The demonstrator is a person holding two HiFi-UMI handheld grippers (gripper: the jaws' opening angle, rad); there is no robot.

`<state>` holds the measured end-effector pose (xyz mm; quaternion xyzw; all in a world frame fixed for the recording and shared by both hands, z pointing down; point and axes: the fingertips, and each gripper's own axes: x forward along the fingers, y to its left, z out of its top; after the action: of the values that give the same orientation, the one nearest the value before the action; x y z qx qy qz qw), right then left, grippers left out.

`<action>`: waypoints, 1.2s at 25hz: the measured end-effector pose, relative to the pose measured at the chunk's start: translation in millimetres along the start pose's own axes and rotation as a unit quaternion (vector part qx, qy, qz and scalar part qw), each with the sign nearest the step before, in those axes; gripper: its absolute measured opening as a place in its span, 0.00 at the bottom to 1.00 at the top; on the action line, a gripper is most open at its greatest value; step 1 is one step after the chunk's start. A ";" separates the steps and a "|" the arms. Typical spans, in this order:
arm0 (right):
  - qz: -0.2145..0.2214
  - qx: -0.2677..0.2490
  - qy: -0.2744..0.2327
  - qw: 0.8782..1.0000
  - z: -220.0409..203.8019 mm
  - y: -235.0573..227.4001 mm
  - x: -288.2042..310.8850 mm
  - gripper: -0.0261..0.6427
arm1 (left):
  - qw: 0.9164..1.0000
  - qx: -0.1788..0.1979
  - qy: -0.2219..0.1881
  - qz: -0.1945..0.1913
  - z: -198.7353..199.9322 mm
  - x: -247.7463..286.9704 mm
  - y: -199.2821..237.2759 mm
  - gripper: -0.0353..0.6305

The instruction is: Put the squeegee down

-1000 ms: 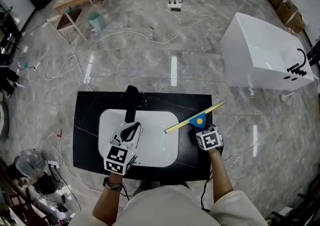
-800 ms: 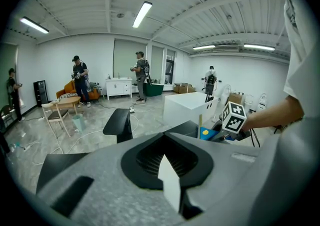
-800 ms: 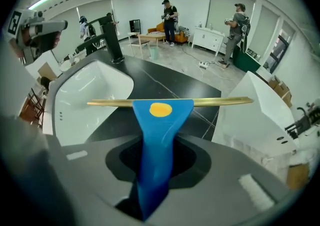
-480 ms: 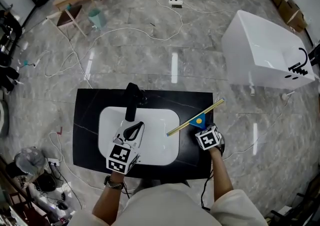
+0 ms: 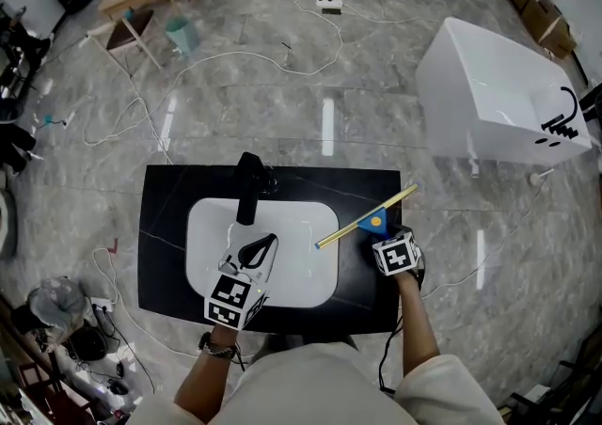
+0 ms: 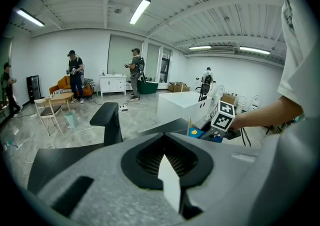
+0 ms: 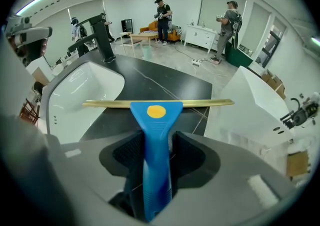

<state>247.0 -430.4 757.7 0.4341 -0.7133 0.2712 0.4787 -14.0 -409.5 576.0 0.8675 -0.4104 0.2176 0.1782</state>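
The squeegee (image 5: 375, 220), with a blue handle and a long yellow blade, lies slanted over the right part of the black counter (image 5: 162, 202), one blade end over the white sink's rim. My right gripper (image 5: 382, 231) points steeply down at it. In the right gripper view the blue handle (image 7: 156, 140) stands between the jaws, which have just been opening; a gap shows beside the handle and the pads do not press it. My left gripper (image 5: 270, 241) hovers over the sink (image 5: 209, 226), its fingertips together with nothing in them.
A black faucet (image 5: 247, 188) rises at the sink's far rim. A white bathtub (image 5: 489, 99) stands on the floor at the right. Cables trail across the marble floor beyond the counter. Several people stand far back in the room (image 7: 162, 15).
Both hands stay almost where they were. The squeegee blade has shifted slightly toward the counter's far right corner.
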 end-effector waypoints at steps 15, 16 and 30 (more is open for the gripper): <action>-0.006 0.022 -0.002 1.000 -37.1 12.7 -32.1 0.42 | 1.000 0.008 -0.008 -0.027 -10.6 -16.4 -18.1 0.05; -0.011 0.025 -0.003 1.000 -41.0 13.7 -34.8 0.42 | 0.999 0.009 -0.008 -0.030 -13.0 -19.1 -20.1 0.05; -0.053 0.060 -0.043 0.996 -71.0 40.0 -97.4 0.42 | 0.997 0.022 -0.017 -0.066 -34.9 -68.3 -56.8 0.05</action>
<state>259.7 -319.3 697.4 0.5107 -0.6916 0.2686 0.4344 -16.1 -315.1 562.2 0.8997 -0.3506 0.1999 0.1661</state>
